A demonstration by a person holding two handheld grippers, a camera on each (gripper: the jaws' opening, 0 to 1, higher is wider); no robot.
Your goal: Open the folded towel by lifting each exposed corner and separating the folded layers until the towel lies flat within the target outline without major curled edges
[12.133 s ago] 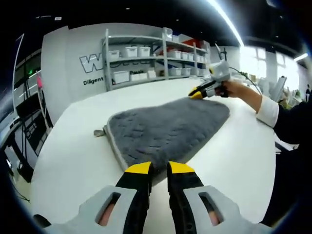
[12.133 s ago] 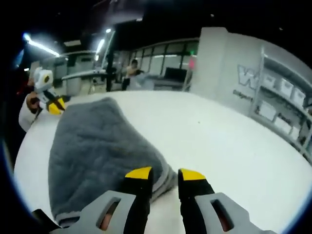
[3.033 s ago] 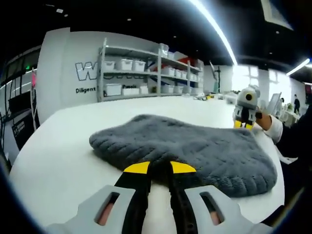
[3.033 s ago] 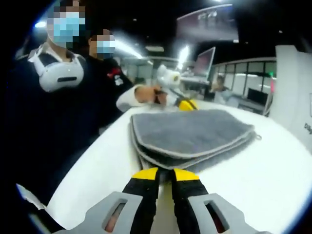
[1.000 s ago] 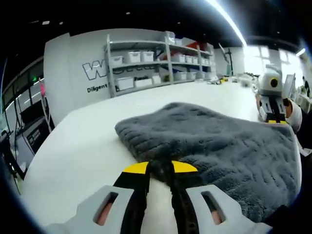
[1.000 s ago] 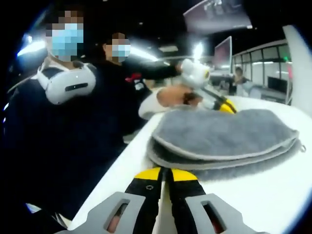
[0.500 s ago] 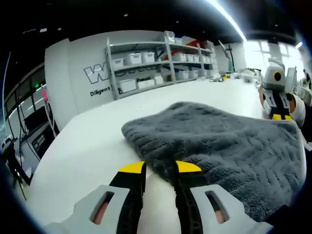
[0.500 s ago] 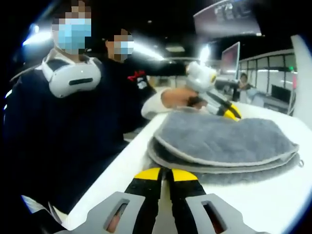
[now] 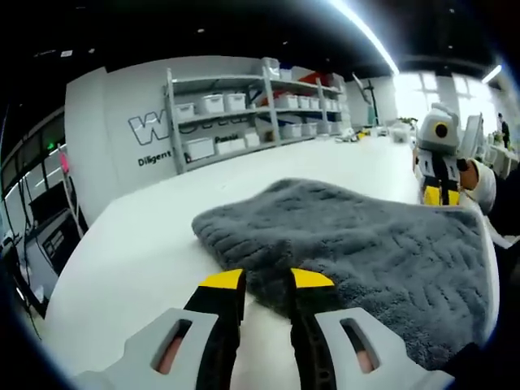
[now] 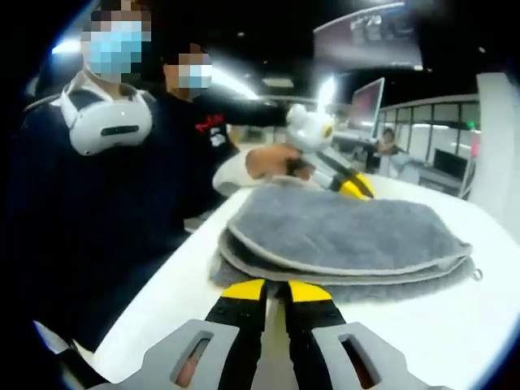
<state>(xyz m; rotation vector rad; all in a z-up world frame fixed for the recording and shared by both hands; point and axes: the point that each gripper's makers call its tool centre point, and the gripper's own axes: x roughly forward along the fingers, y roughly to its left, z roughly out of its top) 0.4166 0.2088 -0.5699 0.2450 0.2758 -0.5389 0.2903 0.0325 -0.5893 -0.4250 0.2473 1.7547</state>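
A thick grey towel lies folded on the white table. My left gripper holds its near edge, the pile filling the gap between the yellow-tipped jaws. From the right gripper view the towel shows as several stacked layers with pale hems. My right gripper is nearly closed on the lowest layer's edge. It also stands at the towel's far right side in the left gripper view, right gripper, tips down on the fabric. Across the towel a hand holds the left gripper on the far edge.
Shelves with white bins line the far wall beyond the table. Two people in dark clothes stand close to the table edge beside the towel. A monitor and desks sit further back. Bare table lies to the right.
My left jaws stand slightly wider apart than one second ago, towel still between them. Both views have shifted a little. The towel's folded layers look the same.
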